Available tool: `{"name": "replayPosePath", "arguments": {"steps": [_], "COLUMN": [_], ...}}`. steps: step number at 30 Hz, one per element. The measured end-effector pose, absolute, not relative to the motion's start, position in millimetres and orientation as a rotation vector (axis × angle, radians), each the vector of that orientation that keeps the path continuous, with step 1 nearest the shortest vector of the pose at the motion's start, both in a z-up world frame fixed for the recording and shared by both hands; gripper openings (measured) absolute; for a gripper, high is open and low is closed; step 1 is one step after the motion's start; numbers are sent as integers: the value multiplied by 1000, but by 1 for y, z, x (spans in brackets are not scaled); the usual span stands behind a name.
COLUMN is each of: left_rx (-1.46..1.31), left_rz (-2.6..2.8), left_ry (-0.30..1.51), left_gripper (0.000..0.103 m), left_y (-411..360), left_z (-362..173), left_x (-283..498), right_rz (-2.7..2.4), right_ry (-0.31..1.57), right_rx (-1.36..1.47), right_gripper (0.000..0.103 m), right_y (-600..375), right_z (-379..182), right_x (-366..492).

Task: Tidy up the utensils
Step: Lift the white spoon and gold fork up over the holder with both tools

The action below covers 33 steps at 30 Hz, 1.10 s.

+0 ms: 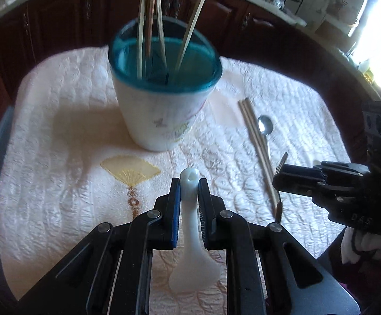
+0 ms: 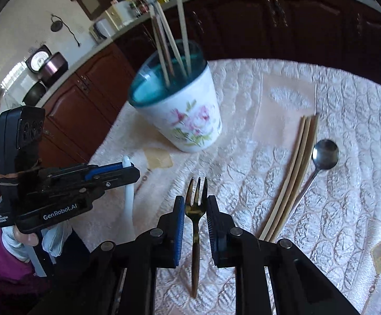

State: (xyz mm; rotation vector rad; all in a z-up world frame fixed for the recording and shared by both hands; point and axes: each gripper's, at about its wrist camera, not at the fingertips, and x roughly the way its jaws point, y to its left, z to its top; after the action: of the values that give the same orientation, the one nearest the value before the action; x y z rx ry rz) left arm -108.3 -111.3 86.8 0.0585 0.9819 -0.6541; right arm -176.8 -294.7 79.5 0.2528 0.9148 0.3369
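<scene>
Cup (image 2: 180, 105) already holds chopsticks (image 2: 169, 39), so the left gripper (image 1: 189, 183) clamps a white spoon (image 1: 190, 236) and the right gripper (image 2: 195, 202) pinches a fork (image 2: 196, 210), probably to drop them in.

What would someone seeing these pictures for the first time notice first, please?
Probably the white floral cup with its teal inside, standing on the quilted tablecloth with several chopsticks sticking out of it. Next, each gripper carries a utensil: the left gripper clamps a white spoon, and the right gripper has a fork between its fingers. Loose chopsticks and a metal spoon lie right of the cup.
</scene>
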Motion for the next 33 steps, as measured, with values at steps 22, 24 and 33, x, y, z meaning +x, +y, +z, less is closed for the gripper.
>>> {"name": "replayPosePath", "arguments": {"steps": [22,24,33], "left_rx": [18,10,7], "left_rz": [-632,-632,-632], "left_ry": [920,922,937], "left_gripper": [11,11,11], "left_y": [-87,-86,-79], "left_z": [117,117,117], "left_x": [-117,-117,-119], "right_rz": [293,282,277], "right_ry": [1002,1034,1042], "right_rx": [134,131,96], "right_gripper": [10,21,23], "right_y": [-284,-281,-277], "right_z": [54,40,11], "right_x": [-162,-147,-96]}}
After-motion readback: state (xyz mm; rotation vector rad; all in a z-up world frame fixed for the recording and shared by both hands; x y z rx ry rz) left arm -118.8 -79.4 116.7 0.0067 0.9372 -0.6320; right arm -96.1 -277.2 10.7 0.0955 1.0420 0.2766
